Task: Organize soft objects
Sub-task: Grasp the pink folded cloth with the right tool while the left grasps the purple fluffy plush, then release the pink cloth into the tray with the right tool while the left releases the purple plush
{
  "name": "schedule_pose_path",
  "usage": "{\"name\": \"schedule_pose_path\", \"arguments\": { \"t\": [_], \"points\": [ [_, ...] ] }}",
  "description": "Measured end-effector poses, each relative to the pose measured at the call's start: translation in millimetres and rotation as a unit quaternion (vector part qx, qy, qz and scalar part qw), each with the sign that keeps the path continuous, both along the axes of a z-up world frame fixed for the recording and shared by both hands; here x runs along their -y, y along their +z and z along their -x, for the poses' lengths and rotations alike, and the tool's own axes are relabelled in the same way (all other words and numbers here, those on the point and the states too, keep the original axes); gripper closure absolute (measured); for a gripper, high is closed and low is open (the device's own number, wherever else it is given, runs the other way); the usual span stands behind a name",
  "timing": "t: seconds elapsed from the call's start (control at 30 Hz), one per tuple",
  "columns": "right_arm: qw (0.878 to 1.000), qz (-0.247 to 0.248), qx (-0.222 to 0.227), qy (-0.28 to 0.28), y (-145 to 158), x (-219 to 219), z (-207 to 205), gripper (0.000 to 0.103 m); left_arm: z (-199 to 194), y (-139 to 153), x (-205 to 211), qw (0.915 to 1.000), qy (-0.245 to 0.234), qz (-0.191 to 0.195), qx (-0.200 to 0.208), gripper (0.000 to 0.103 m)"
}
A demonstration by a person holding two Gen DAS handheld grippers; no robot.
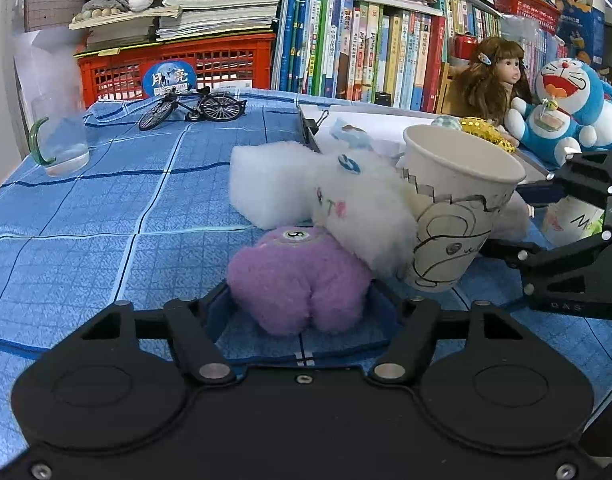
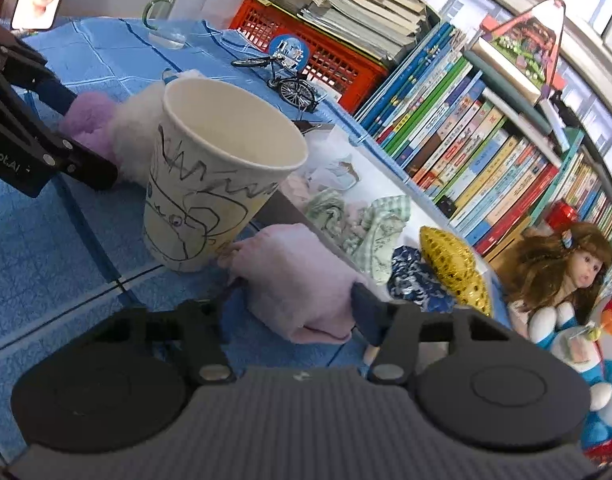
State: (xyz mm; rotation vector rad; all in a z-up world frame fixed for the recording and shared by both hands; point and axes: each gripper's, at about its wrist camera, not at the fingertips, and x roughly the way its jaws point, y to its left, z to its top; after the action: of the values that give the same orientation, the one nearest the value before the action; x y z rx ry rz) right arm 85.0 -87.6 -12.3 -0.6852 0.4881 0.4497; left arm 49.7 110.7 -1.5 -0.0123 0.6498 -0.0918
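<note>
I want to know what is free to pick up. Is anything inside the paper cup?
No, the right wrist view looks into the paper cup and shows only its bare white interior.

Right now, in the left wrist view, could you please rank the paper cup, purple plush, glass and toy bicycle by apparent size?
1. paper cup and purple plush: alike, and both near the camera, so unranked.
2. toy bicycle and glass: alike in the frame; both farther off, so true size is unsure.
</note>
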Motion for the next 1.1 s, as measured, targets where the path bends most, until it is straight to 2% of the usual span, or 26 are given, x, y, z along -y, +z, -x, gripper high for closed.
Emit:
{"name": "schedule_pose_path", "arguments": {
  "t": [0.1, 0.13, 0.3, 0.6, 0.67, 0.73, 0.8, 0.93, 1.0, 1.1],
  "points": [
    [1.000, -0.002, 0.008, -0.010, -0.3, 0.2, 5.3, 0.067, 6.7, 1.9, 1.1, 1.0000, -0.002, -0.004, -0.001, 0.042],
    [1.000, -0.001, 0.010, -0.012, 0.1, 1.3, 7.6, 0.071, 9.8, 2.8, 1.0, 1.0000, -0.002, -0.002, -0.002, 0.044],
    [1.000, -0.021, 0.005, -0.015, 7.7, 14.8, 23.4, 0.076, 28.6, 6.7, 1.1, 0.9999, -0.012, 0.002, -0.008, 0.044],
    [0.998, -0.063, -0.022, -0.010, 24.2, 39.0, 62.6, 0.075, 64.0, 12.9, 9.4, 0.9985, -0.050, 0.008, -0.020, 0.043],
    [0.996, -0.080, -0.031, -0.018, 25.9, 46.1, 69.8, 0.070, 69.2, 14.4, 10.3, 0.9988, -0.047, 0.008, -0.013, 0.041],
    [0.993, -0.105, -0.035, -0.031, 25.7, 54.6, 75.4, 0.052, 73.0, 16.3, 10.5, 0.9992, -0.039, 0.005, -0.002, 0.034],
    [0.988, -0.142, -0.041, -0.046, 23.5, 63.7, 79.2, 0.045, 73.7, 17.9, 11.6, 0.9995, -0.032, 0.001, 0.009, 0.027],
    [0.972, -0.213, -0.058, -0.076, 16.5, 79.2, 78.4, 0.027, 70.6, 14.9, 18.1, 0.9993, -0.022, -0.020, 0.020, 0.021],
    [0.963, -0.243, -0.067, -0.089, 11.8, 83.6, 77.0, 0.021, 67.1, 10.9, 20.5, 0.9993, -0.017, -0.027, 0.019, 0.021],
    [0.952, -0.281, -0.077, -0.097, 5.5, 86.1, 74.1, 0.018, 61.9, 5.3, 22.9, 0.9996, -0.011, -0.021, 0.015, 0.021]
  ]
}}
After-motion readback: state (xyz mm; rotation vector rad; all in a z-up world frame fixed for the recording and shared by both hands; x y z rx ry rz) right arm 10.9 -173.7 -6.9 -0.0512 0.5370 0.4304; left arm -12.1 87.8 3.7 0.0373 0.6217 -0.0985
